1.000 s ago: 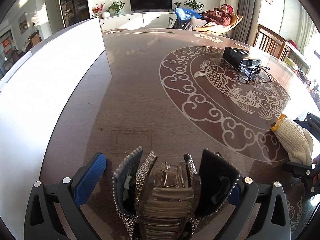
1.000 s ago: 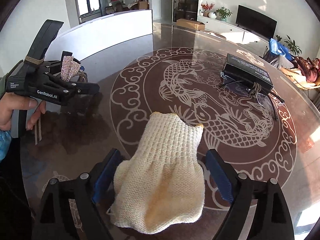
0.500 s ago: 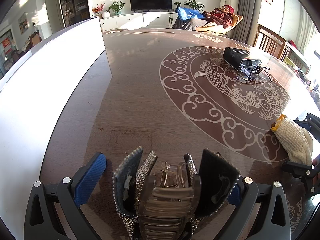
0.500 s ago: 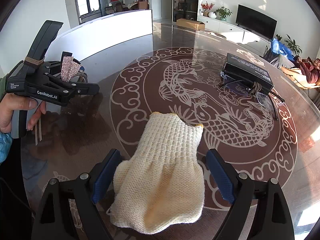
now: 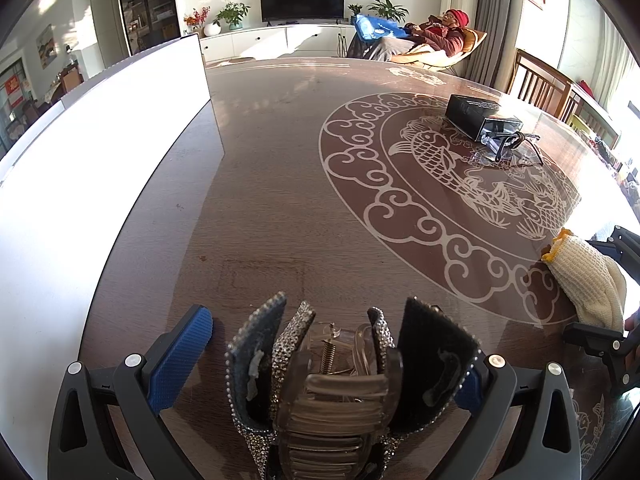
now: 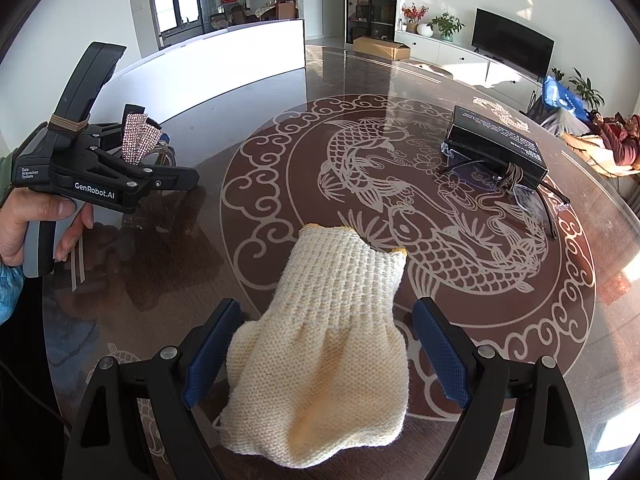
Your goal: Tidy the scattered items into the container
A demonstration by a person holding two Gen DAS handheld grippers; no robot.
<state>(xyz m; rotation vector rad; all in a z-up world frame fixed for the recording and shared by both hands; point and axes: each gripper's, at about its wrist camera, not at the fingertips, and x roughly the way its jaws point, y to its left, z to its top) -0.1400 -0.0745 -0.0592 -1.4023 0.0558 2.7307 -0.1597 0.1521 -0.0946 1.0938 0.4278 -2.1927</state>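
A rhinestone hair claw clip (image 5: pixel 332 384) stands between the fingers of my left gripper (image 5: pixel 320 364); the jaws are wide apart and the left pad (image 5: pixel 180 356) is clear of it. In the right wrist view the clip (image 6: pixel 138 138) sits in that gripper. A cream knitted glove (image 6: pixel 324 344) lies flat on the table between the open fingers of my right gripper (image 6: pixel 328 356), pads apart from it. The glove also shows at the right of the left wrist view (image 5: pixel 580 280). A white container (image 5: pixel 100 152) stands to the left.
A black box (image 6: pixel 496 140) with glasses (image 6: pixel 520 192) against it lies at the far side of the brown patterned glass table (image 6: pixel 360 92). A cardboard box (image 6: pixel 380 46) sits at the far edge. A person reclines in a chair (image 5: pixel 432 40) beyond the table.
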